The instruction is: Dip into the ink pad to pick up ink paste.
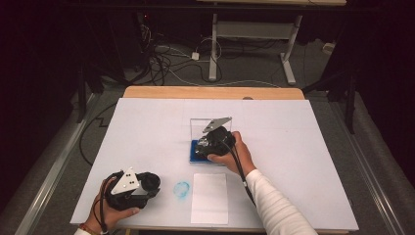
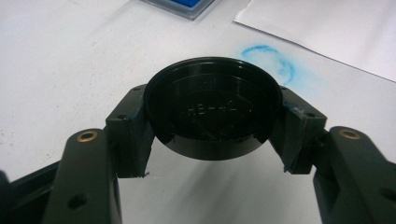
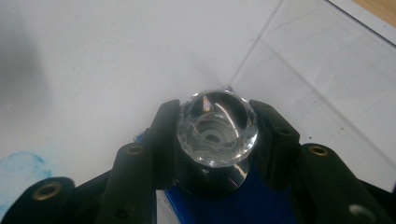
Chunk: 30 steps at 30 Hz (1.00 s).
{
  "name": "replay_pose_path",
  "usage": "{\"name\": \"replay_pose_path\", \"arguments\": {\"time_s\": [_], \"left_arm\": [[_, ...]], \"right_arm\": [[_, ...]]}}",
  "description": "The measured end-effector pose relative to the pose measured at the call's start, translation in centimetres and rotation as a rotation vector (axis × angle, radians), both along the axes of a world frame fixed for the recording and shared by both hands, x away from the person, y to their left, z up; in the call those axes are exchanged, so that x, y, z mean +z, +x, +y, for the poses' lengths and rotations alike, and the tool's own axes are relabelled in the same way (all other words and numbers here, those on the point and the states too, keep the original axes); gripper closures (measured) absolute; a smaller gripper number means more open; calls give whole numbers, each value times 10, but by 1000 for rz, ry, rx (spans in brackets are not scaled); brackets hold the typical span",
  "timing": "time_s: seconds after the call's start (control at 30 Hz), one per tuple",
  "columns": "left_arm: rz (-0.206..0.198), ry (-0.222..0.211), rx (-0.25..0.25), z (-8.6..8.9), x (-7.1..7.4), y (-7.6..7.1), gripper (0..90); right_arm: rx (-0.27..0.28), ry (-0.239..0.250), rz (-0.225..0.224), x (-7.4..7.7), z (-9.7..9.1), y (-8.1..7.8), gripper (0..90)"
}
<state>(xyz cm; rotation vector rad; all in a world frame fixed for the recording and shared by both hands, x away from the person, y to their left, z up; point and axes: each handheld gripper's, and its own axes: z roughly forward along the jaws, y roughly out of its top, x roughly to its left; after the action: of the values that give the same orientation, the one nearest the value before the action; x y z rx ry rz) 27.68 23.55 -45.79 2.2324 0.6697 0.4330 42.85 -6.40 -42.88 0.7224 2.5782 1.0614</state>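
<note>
My left gripper point(image 1: 152, 184) rests at the near left of the table, shut on a round black cap point(image 2: 212, 107) whose flat face with raised lettering points up at the camera. Farther back, my right gripper point(image 1: 208, 145) is shut on a stamp with a clear faceted knob point(image 3: 218, 127) and a black body point(image 3: 210, 181). The stamp stands on a blue ink pad point(image 3: 247, 203) in a clear case, whose transparent lid point(image 3: 317, 70) stands open behind it. The pad point(image 1: 195, 156) lies near the table's middle.
A blue ring print point(image 1: 181, 189) marks the white table cover point(image 1: 147, 127) between the hands, seen again as the print point(image 2: 271, 60). A white paper sheet point(image 1: 209, 198) lies just right of it. Cables and a desk frame stand on the floor beyond the table.
</note>
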Motion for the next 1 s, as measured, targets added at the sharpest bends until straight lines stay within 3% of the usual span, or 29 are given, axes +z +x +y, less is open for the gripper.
{"name": "replay_pose_path", "arguments": {"time_s": [0.67, 1.0], "left_arm": [[3, 2, -2, 1, 0, 1, 366], [0, -4, 1, 2, 1, 1, 366]], "right_arm": [[-7, -31, 11, 5, 1, 0, 570], [-38, 16, -29, 32, -12, -1, 570]]}}
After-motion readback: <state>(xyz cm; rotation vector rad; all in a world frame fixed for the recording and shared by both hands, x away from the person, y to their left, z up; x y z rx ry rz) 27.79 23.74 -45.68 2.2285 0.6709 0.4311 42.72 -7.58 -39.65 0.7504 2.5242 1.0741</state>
